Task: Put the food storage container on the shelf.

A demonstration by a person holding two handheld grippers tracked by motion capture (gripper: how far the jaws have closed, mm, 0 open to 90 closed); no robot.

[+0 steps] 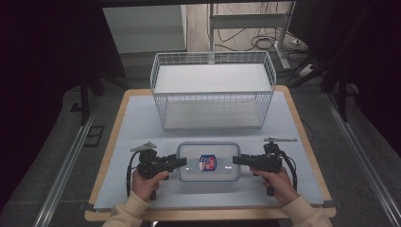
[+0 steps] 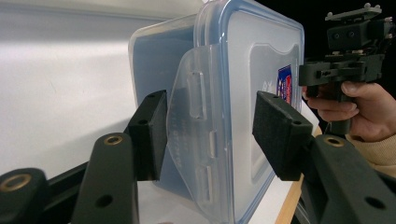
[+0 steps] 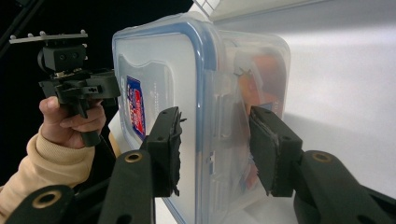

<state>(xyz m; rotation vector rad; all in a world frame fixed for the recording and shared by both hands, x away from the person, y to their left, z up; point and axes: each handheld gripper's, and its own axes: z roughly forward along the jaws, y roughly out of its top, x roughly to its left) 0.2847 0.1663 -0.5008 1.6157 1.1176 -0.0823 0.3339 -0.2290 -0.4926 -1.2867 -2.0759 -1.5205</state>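
Left gripper (image 1: 182, 162): jaws spread around the container's end latch (not clamped).
Right gripper (image 1: 238, 160): likewise spread at the opposite latch.
Plastic container (image 1: 208, 175): lidded, on table (image 1: 137, 118), before wire basket (image 1: 213, 90).

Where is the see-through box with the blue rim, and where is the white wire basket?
Clear plastic box with blue-rimmed lid (image 1: 208, 162): high view, lid centre.
White wire basket (image 1: 213, 109): high view, front wall.
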